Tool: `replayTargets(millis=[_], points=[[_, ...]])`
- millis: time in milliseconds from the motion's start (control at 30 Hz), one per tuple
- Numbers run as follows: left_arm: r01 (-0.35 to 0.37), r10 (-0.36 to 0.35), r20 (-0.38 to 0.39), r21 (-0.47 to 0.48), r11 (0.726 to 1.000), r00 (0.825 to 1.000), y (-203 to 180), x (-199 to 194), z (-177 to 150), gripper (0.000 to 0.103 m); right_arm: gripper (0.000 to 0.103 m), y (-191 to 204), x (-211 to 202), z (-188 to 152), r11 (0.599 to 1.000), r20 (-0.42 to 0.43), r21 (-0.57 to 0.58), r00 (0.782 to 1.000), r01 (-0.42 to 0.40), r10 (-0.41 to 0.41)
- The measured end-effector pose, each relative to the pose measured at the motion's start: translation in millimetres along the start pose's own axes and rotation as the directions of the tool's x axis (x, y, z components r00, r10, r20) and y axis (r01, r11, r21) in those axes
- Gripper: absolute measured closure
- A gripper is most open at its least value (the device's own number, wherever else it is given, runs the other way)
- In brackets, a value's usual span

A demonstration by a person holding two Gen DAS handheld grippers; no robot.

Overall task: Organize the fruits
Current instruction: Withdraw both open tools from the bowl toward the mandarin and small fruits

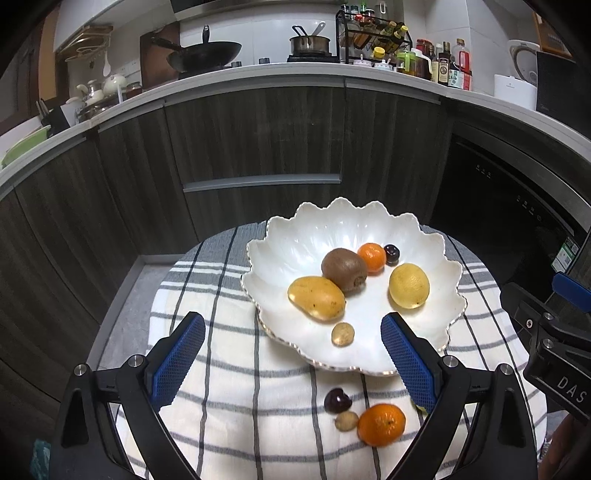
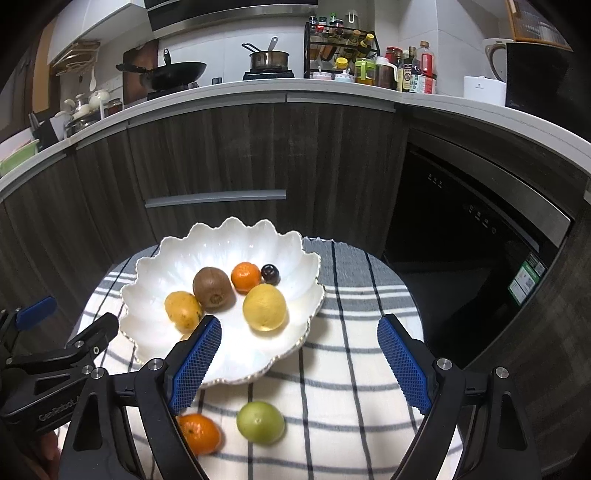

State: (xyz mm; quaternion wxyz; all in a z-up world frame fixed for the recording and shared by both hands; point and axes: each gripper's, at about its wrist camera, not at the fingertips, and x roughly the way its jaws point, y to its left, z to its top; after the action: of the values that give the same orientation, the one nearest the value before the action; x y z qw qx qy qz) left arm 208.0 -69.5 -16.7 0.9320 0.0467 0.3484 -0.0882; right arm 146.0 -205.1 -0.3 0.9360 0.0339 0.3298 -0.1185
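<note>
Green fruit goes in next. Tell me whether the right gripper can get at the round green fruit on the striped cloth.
Probably yes. The right gripper is open and empty, and the round green fruit lies on the striped cloth just below its fingers, apart from the orange tangerine.

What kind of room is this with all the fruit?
It looks like a home kitchen. A black wok and a small pot sit on a stove on the counter, next to a rack of sauce bottles. The fruit is in a white bowl on a striped cloth.

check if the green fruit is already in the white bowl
No, the green fruit lies on the striped cloth, outside the white bowl.
</note>
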Motion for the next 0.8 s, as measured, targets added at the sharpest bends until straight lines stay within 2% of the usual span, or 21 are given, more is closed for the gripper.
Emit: replayTargets(millis=[367,800], points=[[0.003,-0.003,-0.019,0.004,1.000,1.000,-10.0,-11.6,-23.8,0.006,0.016,-9.5,-12.3,-23.3,1.000,-0.017,0.006,1.000,0.005,-0.005],[0.014,-0.013,-0.056,0.017,1.000,0.998,-27.1,-5.2,-52.8,0.006,0.016,-27.3,-9.2,-55.0,0.999,-0.069,0.028,0.997,0.017,-0.015]])
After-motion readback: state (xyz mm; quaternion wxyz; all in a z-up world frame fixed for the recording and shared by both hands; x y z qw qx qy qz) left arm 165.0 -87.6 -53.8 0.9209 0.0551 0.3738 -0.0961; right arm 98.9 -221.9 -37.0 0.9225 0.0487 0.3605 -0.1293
